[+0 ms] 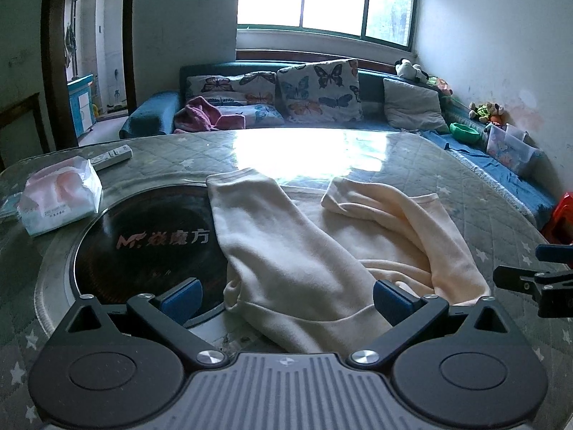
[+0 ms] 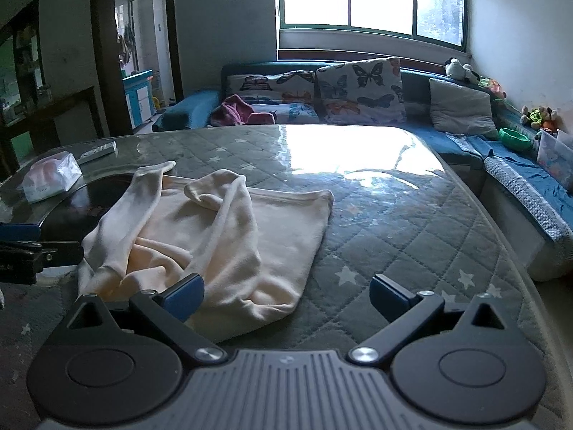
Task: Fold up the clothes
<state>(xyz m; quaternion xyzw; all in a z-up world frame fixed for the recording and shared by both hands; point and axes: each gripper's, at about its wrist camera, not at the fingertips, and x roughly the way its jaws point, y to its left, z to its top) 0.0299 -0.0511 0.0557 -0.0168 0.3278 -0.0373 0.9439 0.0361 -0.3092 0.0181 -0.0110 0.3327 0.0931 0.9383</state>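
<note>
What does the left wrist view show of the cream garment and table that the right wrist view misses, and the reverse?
Only the left wrist view reads the logo on the round dark cooktop and shows the left gripper open over a sleeve. Only the right wrist view shows the cream garment's far hem and the bare quilted table cover under the open right gripper. Both show the tissue pack and remote.

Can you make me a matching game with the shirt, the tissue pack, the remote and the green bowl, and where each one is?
1 cream shirt
2 tissue pack
3 remote
4 green bowl

A on the blue sofa cover
B partly over the black round plate
C at the table's far left edge, behind the tissues
D beside the black plate, on its left

Pairs: 1-B, 2-D, 3-C, 4-A
</note>
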